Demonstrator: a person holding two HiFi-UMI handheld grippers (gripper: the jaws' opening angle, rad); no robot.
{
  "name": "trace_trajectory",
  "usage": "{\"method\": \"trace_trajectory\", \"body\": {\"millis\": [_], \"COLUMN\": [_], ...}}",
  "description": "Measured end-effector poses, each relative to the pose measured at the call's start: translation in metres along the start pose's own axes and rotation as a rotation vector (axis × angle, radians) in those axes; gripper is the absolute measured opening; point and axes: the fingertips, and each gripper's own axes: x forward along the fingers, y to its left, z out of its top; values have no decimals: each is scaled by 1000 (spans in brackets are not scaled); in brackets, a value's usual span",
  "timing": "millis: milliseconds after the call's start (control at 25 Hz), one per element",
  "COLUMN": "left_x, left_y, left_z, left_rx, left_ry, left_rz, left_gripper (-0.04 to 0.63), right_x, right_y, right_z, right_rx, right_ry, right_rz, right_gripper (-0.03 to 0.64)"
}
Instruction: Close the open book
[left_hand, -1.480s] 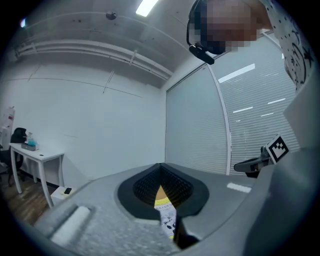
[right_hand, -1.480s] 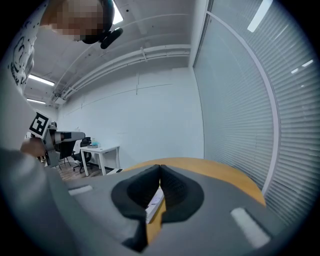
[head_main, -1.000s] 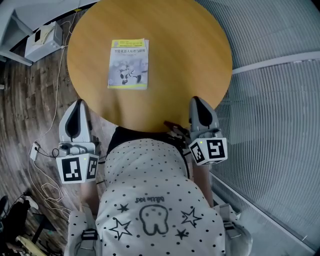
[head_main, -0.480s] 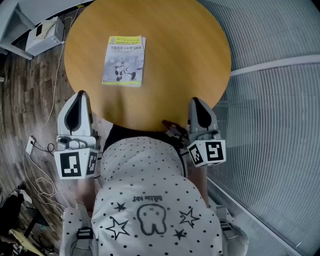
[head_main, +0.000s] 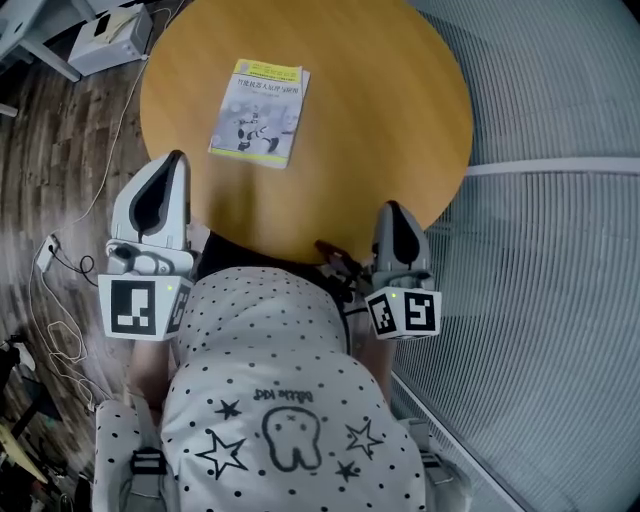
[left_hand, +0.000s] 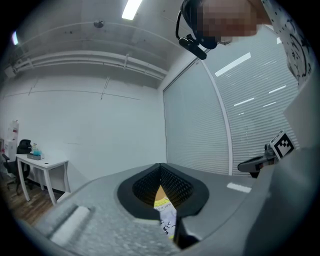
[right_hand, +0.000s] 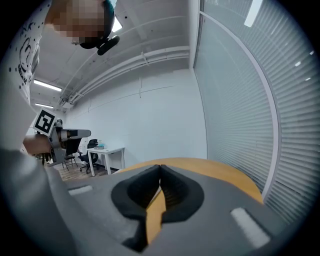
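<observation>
A book (head_main: 259, 126) lies closed, cover up, on the far left part of the round wooden table (head_main: 380, 120). My left gripper (head_main: 175, 160) hovers at the table's near left edge, just short of the book, its jaws shut with nothing held. In the left gripper view the jaws (left_hand: 160, 167) meet at the tips, and the book's cover (left_hand: 167, 217) shows through the slit below them. My right gripper (head_main: 392, 208) is at the table's near right edge, far from the book. In the right gripper view its jaws (right_hand: 160, 169) are shut and empty over the tabletop (right_hand: 225, 172).
A white box (head_main: 110, 35) and loose cables (head_main: 60, 300) lie on the wooden floor to the left of the table. A ribbed grey surface (head_main: 560, 100) runs along the right. A white desk (right_hand: 107, 152) with chairs stands farther back in the room.
My left gripper has moved forward toward the table's left edge, closer to the book. The right gripper has stayed in place. The book has not moved on the table.
</observation>
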Motion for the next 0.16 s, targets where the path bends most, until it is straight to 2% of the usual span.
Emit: {"method": "trace_trajectory", "body": {"millis": [160], "left_x": [2], "left_y": [-6], "left_z": [4], "left_rx": [18], "left_ry": [-3], "left_rz": [-19], "left_gripper": [9], "right_x": [-3], "right_y": [-1], "right_z": [-2], "right_rx": [10], "right_ry": [-4], "right_rz": [-6], "right_gripper": [3]}}
